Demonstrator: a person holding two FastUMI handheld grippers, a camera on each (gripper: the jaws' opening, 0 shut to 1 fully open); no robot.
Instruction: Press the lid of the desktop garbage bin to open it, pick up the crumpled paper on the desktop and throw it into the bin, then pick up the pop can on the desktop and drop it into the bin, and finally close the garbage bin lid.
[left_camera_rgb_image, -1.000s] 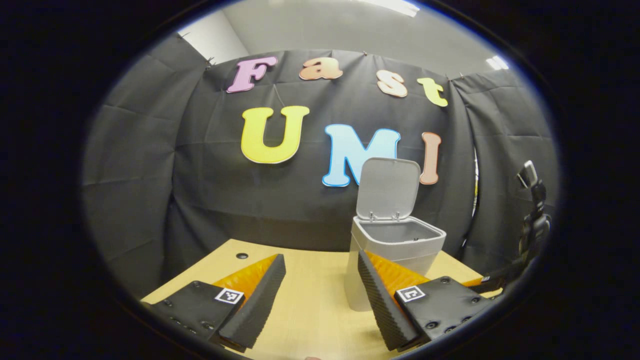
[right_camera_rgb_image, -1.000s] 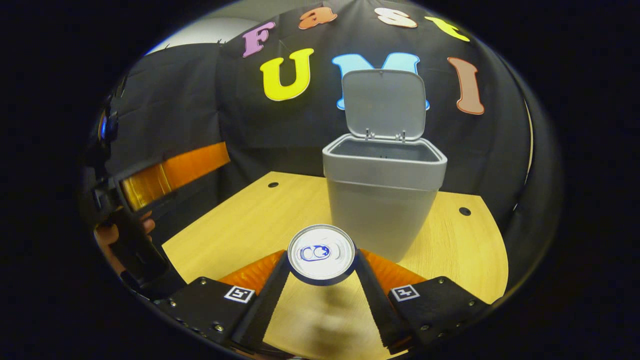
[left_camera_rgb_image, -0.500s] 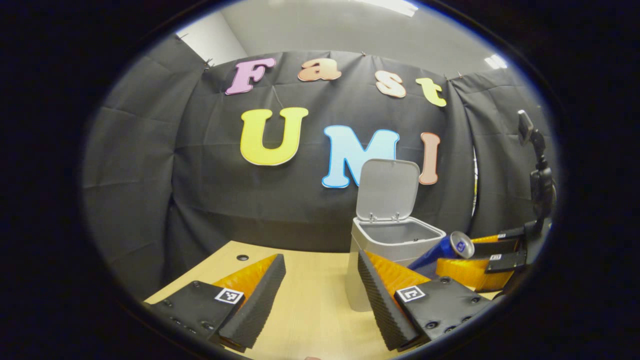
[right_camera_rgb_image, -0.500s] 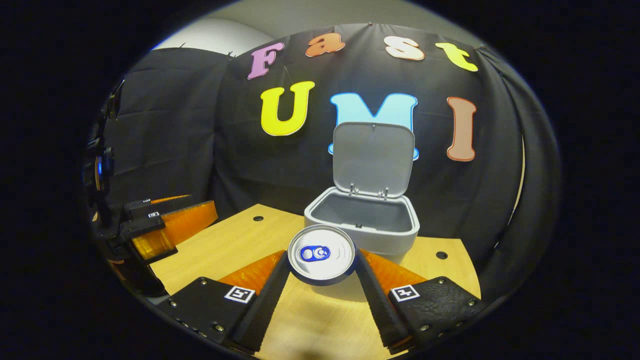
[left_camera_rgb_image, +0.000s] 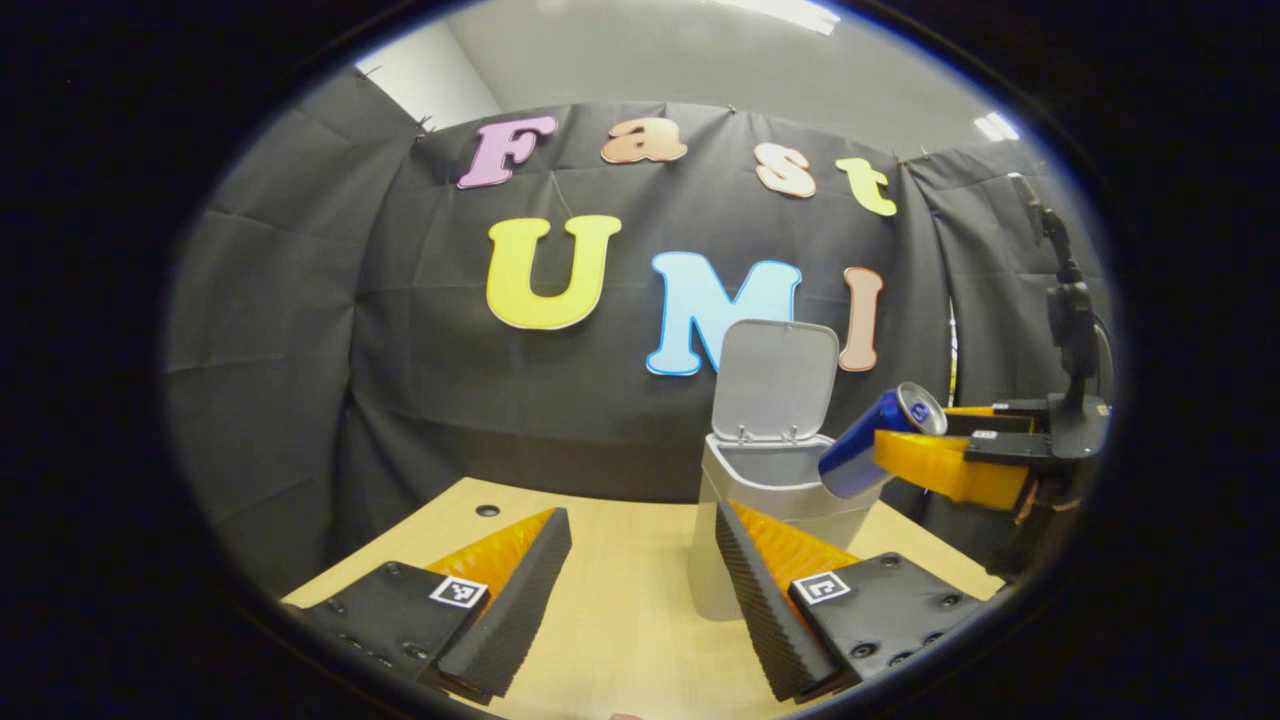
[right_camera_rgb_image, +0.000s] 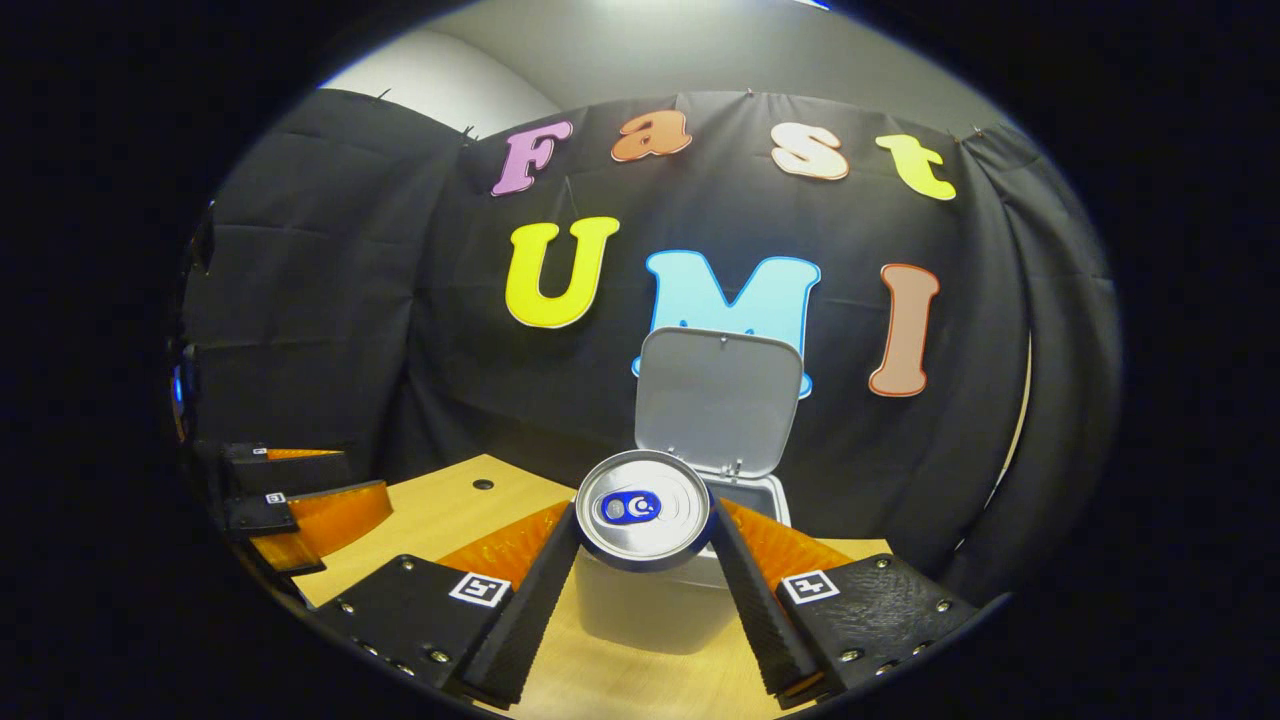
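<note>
The grey garbage bin (left_camera_rgb_image: 775, 500) stands on the wooden desktop (left_camera_rgb_image: 610, 600) with its lid (left_camera_rgb_image: 777, 378) tipped up and open. My right gripper (right_camera_rgb_image: 642, 560) is shut on a blue pop can (right_camera_rgb_image: 642, 508), whose silver top faces the camera just in front of the bin (right_camera_rgb_image: 650, 605) and its raised lid (right_camera_rgb_image: 718, 400). In the left gripper view that can (left_camera_rgb_image: 880, 440) hangs tilted above the bin's right rim, held by the right gripper (left_camera_rgb_image: 905, 450). My left gripper (left_camera_rgb_image: 640, 590) stands open low over the desk, left of the bin, with nothing between its fingers.
Black cloth walls close the booth behind and beside the desk. A small round hole (left_camera_rgb_image: 487, 511) marks the desk's far left corner. The left gripper (right_camera_rgb_image: 300, 500) shows at the left edge of the right gripper view, over the desk (right_camera_rgb_image: 440, 510).
My right gripper has lifted the can from low over the desk up and toward the bin, to the height of its rim. The left gripper has stayed put.
</note>
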